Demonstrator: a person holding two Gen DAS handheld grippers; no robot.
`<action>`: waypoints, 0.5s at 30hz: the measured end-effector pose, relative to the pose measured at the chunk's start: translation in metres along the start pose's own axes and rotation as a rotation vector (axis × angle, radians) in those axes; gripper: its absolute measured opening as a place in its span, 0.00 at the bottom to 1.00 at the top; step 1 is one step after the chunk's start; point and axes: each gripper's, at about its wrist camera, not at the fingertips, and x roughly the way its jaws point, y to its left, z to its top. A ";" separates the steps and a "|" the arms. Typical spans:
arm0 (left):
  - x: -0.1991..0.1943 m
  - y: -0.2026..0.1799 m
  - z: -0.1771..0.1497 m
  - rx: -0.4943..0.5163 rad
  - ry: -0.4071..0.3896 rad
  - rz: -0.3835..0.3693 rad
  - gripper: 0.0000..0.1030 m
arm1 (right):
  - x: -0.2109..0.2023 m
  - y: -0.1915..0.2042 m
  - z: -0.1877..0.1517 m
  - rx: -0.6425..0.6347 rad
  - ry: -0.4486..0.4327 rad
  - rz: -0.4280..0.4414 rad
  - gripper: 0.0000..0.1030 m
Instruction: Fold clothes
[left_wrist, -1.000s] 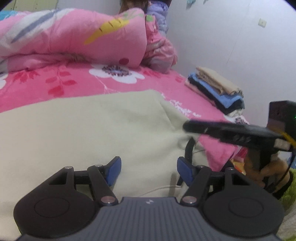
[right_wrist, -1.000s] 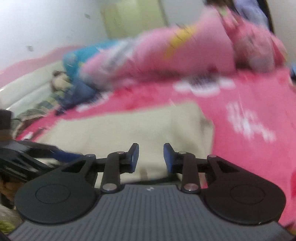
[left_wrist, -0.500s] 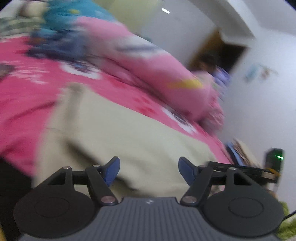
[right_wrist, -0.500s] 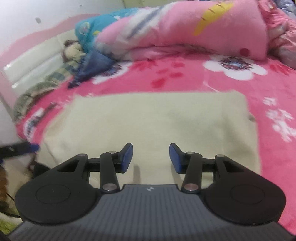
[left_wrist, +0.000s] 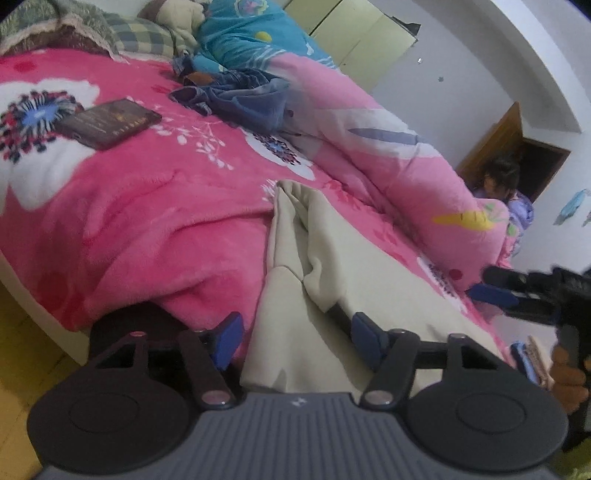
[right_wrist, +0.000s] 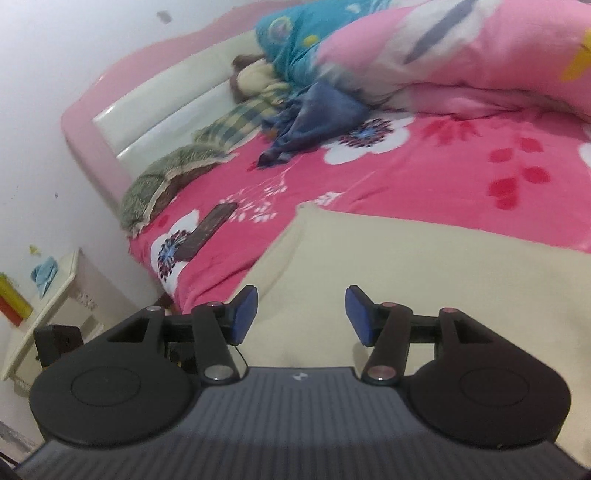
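A cream garment (left_wrist: 332, 266) lies spread on the pink flowered bed (left_wrist: 129, 206), its near edge hanging over the bedside. My left gripper (left_wrist: 295, 341) is open, its blue pads on either side of that hanging edge, not closed on it. In the right wrist view the same cream garment (right_wrist: 424, 288) fills the lower right, and my right gripper (right_wrist: 301, 314) stands open just above its near part with nothing between the pads. The right gripper (left_wrist: 517, 291) also shows at the right edge of the left wrist view, held by a hand.
A dark book (left_wrist: 109, 123) lies on the bed to the left. Blue jeans (left_wrist: 243, 99) and a pink quilt (left_wrist: 388, 147) are piled along the far side, pillows (right_wrist: 177, 173) by the headboard. A person (left_wrist: 506, 184) sits beyond the quilt. A white bedside table (right_wrist: 48, 302) stands left.
Both cameras have swung left toward the headboard. My left gripper has come to the garment's left hanging edge; the right gripper has opened wider over the cloth.
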 end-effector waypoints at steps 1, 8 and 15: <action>0.003 0.000 0.000 0.004 0.005 -0.011 0.57 | 0.007 0.004 0.007 -0.006 0.014 0.007 0.51; 0.017 0.002 -0.001 0.037 0.037 -0.032 0.50 | 0.075 0.025 0.068 -0.005 0.158 0.054 0.59; 0.018 0.013 0.000 -0.011 0.051 -0.051 0.37 | 0.165 0.036 0.103 -0.013 0.384 -0.066 0.68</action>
